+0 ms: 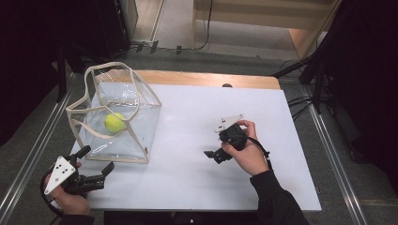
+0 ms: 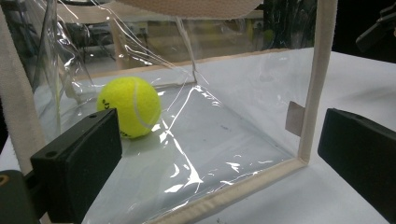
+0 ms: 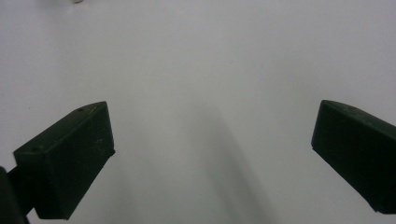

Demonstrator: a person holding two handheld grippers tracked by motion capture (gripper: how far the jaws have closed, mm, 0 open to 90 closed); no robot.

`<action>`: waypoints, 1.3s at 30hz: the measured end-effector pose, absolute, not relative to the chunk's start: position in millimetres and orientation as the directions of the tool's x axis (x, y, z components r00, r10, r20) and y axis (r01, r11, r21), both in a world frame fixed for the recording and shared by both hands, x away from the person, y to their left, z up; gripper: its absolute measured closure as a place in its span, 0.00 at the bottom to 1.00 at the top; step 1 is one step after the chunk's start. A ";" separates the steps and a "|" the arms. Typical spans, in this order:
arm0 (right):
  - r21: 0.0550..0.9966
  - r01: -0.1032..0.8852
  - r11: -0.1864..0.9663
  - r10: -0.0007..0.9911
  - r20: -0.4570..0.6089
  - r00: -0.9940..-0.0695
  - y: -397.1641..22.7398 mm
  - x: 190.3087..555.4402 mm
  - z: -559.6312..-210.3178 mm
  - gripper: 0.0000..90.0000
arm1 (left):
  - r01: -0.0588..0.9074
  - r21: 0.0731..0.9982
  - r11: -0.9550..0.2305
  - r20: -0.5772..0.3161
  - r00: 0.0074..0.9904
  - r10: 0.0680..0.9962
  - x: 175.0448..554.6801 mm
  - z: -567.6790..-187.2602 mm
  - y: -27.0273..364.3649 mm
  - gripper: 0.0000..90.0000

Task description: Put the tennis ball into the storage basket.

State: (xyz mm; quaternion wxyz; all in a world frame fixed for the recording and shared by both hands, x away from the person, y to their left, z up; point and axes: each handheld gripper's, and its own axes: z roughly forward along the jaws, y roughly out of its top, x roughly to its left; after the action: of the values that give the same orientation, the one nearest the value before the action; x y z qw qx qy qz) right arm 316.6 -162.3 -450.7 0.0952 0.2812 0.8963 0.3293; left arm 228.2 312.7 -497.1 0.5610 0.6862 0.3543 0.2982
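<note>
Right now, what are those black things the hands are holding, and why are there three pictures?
A person holds a tool called a gripper in each hand: the left gripper and the right gripper. Each has two black jaws that pinch. Both are open and hold nothing. One picture comes from a camera up high, looking down on the white table. The other two come from small cameras riding on each gripper. On the table stands a clear bag with a yellow ball inside. The left gripper points at the bag.
</note>
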 end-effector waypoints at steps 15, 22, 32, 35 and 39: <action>0.667 0.479 0.571 0.613 0.041 -0.789 -191.4 305.5 -466.8 0.00 | 0.153 0.981 -0.123 0.014 0.570 0.822 228.1 -497.2 311.9 0.00; 0.678 0.495 0.543 0.638 0.050 -0.769 -205.7 298.6 -472.7 0.00 | 0.150 0.981 -0.126 0.018 0.571 0.821 228.2 -497.3 311.8 0.00; 0.690 0.514 0.510 0.660 0.070 -0.748 -225.5 290.3 -481.7 0.00 | 0.150 0.980 -0.129 0.021 0.571 0.821 228.1 -497.4 311.5 0.00; 0.694 0.519 0.499 0.668 0.074 -0.740 -231.5 287.9 -484.4 0.00 | 0.152 0.979 -0.134 0.024 0.570 0.821 227.9 -497.3 311.5 0.00; 0.701 0.522 0.485 0.679 0.075 -0.731 -239.1 283.7 -486.7 0.00 | 0.151 0.979 -0.137 0.027 0.570 0.821 227.8 -497.2 311.5 0.00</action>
State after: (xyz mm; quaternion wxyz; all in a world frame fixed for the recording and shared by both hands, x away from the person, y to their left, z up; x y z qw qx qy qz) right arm 283.7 -239.1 -486.7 0.1066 0.3512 0.8550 0.3664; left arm 227.8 311.5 -497.2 0.5545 0.6910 0.3519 0.3020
